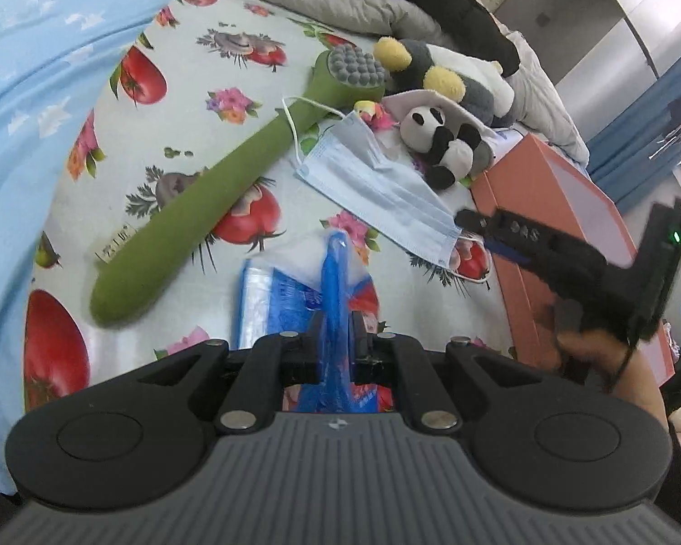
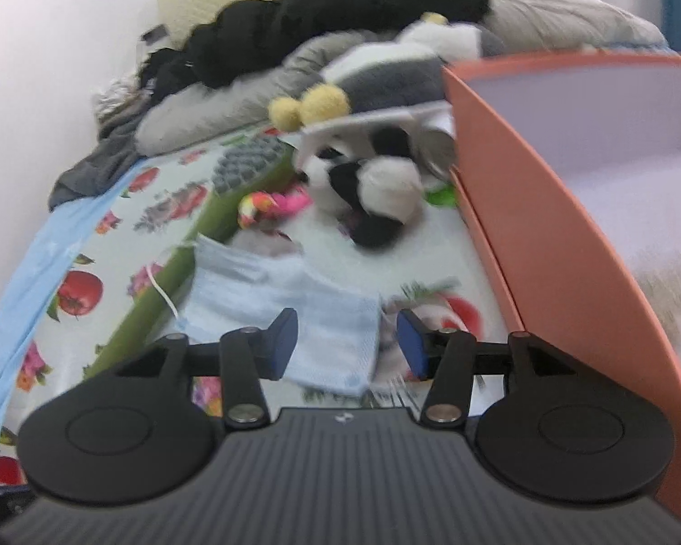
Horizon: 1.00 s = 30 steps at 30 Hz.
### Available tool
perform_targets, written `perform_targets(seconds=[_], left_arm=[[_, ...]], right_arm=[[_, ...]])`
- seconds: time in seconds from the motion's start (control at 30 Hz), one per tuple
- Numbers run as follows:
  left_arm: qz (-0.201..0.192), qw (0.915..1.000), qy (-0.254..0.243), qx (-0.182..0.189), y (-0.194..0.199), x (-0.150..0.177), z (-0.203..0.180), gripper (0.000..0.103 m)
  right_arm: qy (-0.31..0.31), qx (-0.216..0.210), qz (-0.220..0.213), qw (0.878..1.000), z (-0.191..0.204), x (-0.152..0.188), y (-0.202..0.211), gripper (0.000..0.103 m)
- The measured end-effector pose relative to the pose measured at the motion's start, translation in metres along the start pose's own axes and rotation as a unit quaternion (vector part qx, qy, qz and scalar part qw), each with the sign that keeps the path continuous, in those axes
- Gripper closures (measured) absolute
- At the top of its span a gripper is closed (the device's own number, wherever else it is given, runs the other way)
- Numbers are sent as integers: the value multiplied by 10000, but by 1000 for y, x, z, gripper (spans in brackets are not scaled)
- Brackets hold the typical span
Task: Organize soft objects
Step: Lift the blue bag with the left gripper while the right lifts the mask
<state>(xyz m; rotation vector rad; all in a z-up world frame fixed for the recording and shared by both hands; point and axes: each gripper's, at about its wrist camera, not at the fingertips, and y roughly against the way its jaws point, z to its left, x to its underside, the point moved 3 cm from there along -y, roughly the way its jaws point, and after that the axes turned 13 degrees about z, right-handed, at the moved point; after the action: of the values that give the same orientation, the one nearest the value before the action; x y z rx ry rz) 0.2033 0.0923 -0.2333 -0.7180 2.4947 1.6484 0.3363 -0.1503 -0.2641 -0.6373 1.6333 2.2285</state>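
While your left gripper (image 1: pixel 336 340) pinches a crinkled blue plastic packet (image 1: pixel 295 295) just above the tomato-print bedsheet (image 1: pixel 195 81), your right gripper (image 2: pixel 345 340) stands half-open over the pale blue pleated face mask (image 2: pixel 295 299), pads clear of it and nothing held. The orange cardboard box (image 2: pixel 545 181) sits open at your right, its white inside mostly bare; something pale and fuzzy shows low in it, too blurred to name. By the look of things, you are early in the sorting. Still lying out on the sheet are the mask, the long green plush massage stick with a grey knobbed head (image 1: pixel 195 209), the small black-and-white panda plush (image 1: pixel 449 145) and the grey-and-white plush with yellow feet (image 1: pixel 436 68) behind it. The mask seems your next pick for the right hand.
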Motion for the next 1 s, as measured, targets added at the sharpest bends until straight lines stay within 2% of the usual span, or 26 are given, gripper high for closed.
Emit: perform_targets(seconds=[0.07,0.13,0.2,0.3,0.4,0.43,0.47,0.5,0.53,0.67,0.77,1.0], left_arm=[[5,10000,13,2,2,0,0,93],[13,10000,1,-7,4,1,-1,79],[-32,10000,-37,4,7,5,-2,71],[-34,10000,-83,9,10,10,-4,70],[-56,9999,-91,-23,14,15,-3,69],[-56,9999,-88,-29,15,16,-3,69],[-56,9999,-97,-23,15,18,-3,69],[-57,9999,-98,-25,16,18,-2,69],[-62,9999,-87,-35,16,19,-1,69],[-127,9999,-76,-14,19,19,-1,69],[-147,9999,-85,-13,20,20,-3,69],[-269,9995,-136,10,23,23,-14,69]], right_arm=[[183,-63,-80,9998,4,-9,-3,49],[451,30,-105,9989,10,-19,-9,40],[669,104,-57,9977,16,-30,-21,40],[958,223,110,9951,22,-39,-43,40],[1162,216,486,9918,26,-38,-64,42],[1201,181,606,9908,26,-36,-68,49],[1227,195,705,9897,27,-34,-72,73],[1298,257,712,9886,28,-32,-72,86],[1367,267,736,9875,30,-30,-70,93],[1142,208,777,9902,30,-26,-49,96],[877,-57,650,9940,26,-20,-26,96],[525,86,408,9978,18,13,28,96]])
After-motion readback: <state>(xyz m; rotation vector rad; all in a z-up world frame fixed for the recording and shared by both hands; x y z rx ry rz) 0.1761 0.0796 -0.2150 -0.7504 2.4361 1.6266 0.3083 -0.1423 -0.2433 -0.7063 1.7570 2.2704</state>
